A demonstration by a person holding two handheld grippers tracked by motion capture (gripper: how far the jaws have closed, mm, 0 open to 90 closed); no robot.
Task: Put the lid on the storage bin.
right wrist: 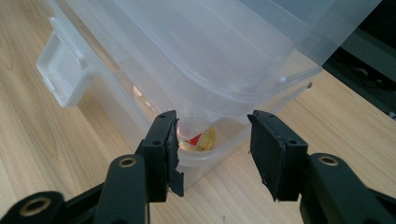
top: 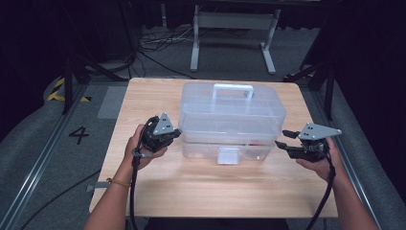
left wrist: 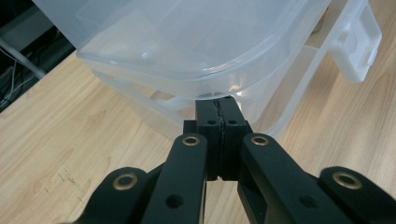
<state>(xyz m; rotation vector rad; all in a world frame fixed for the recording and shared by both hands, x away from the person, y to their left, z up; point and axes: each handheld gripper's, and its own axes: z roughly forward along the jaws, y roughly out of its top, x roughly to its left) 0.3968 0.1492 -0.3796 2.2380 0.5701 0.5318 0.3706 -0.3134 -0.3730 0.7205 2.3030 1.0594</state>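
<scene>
A dark studio floor with trailing cables and a white metal stand is surrounding a pale wooden table [top: 158,182], seen from the high view. A clear plastic storage box [top: 230,143] is sitting in the middle of the table, with its lid [top: 232,112] and white carry handle [top: 233,91] tilting up, the near edge lifted off the base. The front latch [top: 228,155] is hanging open against the base wall. The person's left gripper [top: 173,134] is touching the lid's left near corner, while the right gripper [top: 283,140] is waiting just beside the right near corner.

In the left gripper view, the two black jaws are pressing flat together, tips tucked under the lid's rim [left wrist: 196,91] (propping it up rather than pinching it, as far as one can tell). The latch [left wrist: 357,42] is showing at the upper right.

In the right gripper view, the jaws are standing wide apart, holding nothing, aimed at the box corner. Between them, through the clear wall, a small red and yellow item [right wrist: 201,140] is lying inside the base; what it is cannot be told.

Judging from this, the unlatching is done and the lid is partly raised; swinging it fully open, or lifting it away, is left to do.
</scene>
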